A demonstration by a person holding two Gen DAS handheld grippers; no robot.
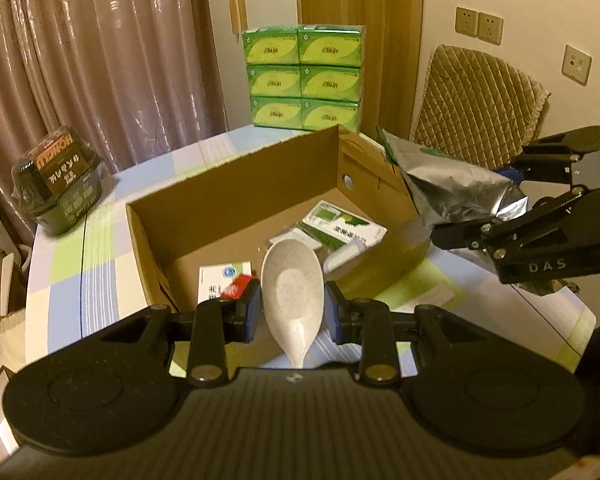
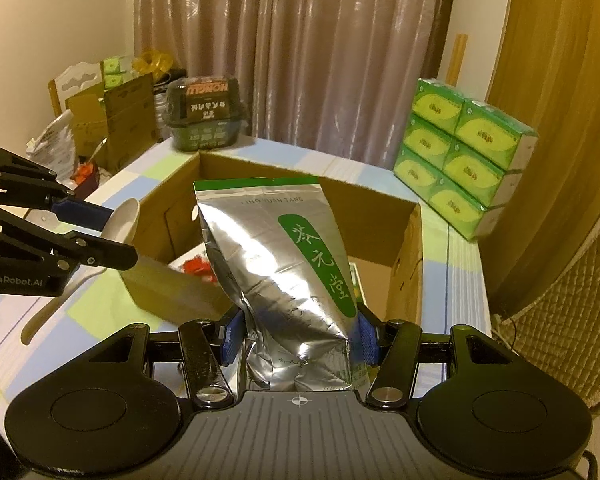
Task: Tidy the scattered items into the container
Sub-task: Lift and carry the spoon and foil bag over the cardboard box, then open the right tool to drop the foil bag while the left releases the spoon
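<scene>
You've got both hands loaded. Your left gripper (image 1: 292,312) is clamped narrow on the pale speckled spoon (image 1: 294,280), pads on either side of the bowl, handle trailing back toward you. The spoon hangs over the near rim of the cardboard box (image 1: 236,184), not in it yet. Your right gripper (image 2: 296,332) is closed on the lower part of the silver tea pouch (image 2: 276,248), which stands up tall between the pads, its green label facing the camera. From the left wrist view that pouch sits just off the box's right wall, above the table rather than above the opening, as far as I can tell.

Progress looks well underway, not finished. Inside the box a green-and-white packet (image 1: 340,224) lies flat toward the right side, a white carton with blue print (image 1: 224,276) lies near the front, and something red (image 1: 242,284) sits beside that carton. There's another small white item near the packet; too blurred to name.

What's left, I'd judge: drop the spoon in, then bring the pouch over the rim and let it go. On the checked tablecloth (image 1: 84,256), the dark wrapped tub (image 1: 60,176) and the stack of green tissue packs (image 1: 304,76) stand outside the box; whether those count as scattered items, I can't tell.
</scene>
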